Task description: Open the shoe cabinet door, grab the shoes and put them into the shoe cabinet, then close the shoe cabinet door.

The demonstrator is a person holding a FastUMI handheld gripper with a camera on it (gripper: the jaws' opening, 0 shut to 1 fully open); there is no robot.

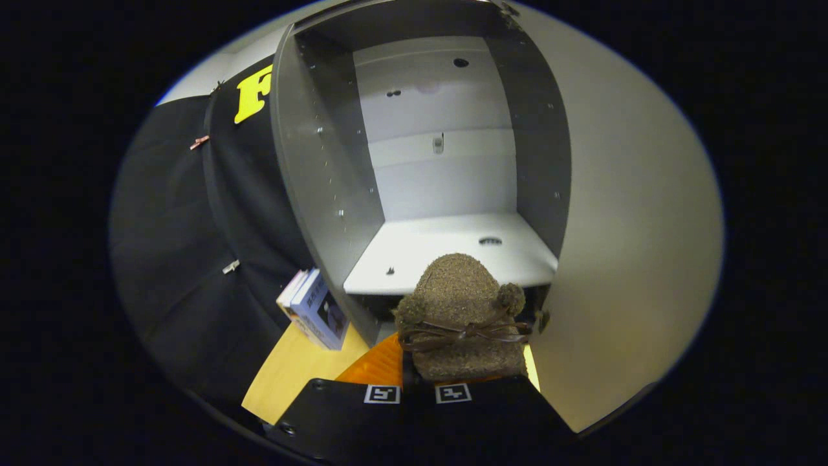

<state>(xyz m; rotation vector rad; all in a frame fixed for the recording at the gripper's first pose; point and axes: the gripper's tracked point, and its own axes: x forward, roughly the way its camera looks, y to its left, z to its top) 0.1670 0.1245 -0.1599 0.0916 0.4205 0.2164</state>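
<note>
Shoe [467,317], brown and fuzzy with bow and pompoms, clamped between the gripper [417,388] fingers, toe just short of the front edge of the shoe cabinet [323,194] shelf. Door [634,259] swung wide at right. Risk: toe looks low and may catch the shelf's front edge and twist out of the grip; books [317,310] leaning at the cabinet's left lower corner are close.
</note>
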